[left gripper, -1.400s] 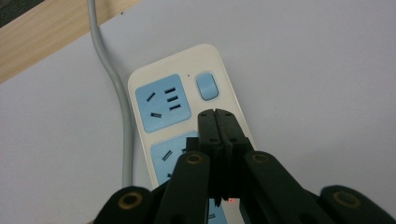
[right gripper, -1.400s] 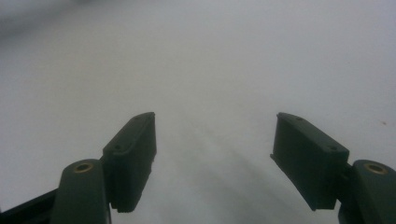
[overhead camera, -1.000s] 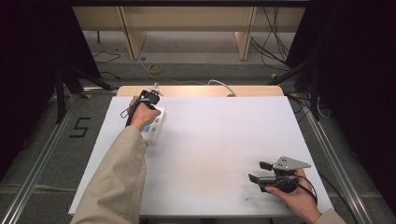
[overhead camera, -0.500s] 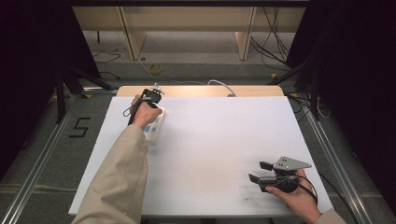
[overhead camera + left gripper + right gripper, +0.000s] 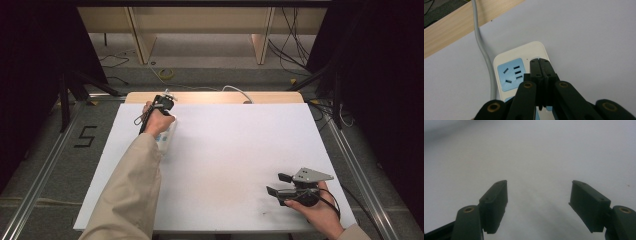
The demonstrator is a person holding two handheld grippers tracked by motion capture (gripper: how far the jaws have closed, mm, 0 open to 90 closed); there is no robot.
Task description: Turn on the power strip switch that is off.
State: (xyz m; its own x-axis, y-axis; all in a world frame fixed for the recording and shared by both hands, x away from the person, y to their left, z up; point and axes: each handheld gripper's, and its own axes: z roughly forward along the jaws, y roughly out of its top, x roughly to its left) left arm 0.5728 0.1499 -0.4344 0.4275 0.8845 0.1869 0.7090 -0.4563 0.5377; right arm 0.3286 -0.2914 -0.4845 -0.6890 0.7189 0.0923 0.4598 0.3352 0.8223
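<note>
A white power strip (image 5: 534, 51) with blue sockets (image 5: 511, 73) lies on the white table near its far left; in the high view the strip (image 5: 168, 136) is partly under the person's left hand. My left gripper (image 5: 539, 61) is shut, its jaws pressed together with nothing between them, and its tips hang over the strip's end beside a blue socket. Whether they touch the strip I cannot tell. In the high view the left gripper (image 5: 164, 99) is near the table's far edge. My right gripper (image 5: 277, 183) rests at the front right, open and empty (image 5: 539, 202).
A grey cable (image 5: 482, 50) runs along the strip's side toward the wooden edge strip (image 5: 215, 97) at the back of the table (image 5: 240, 145). A white cable (image 5: 235, 90) loops over that edge. Floor rails flank both sides.
</note>
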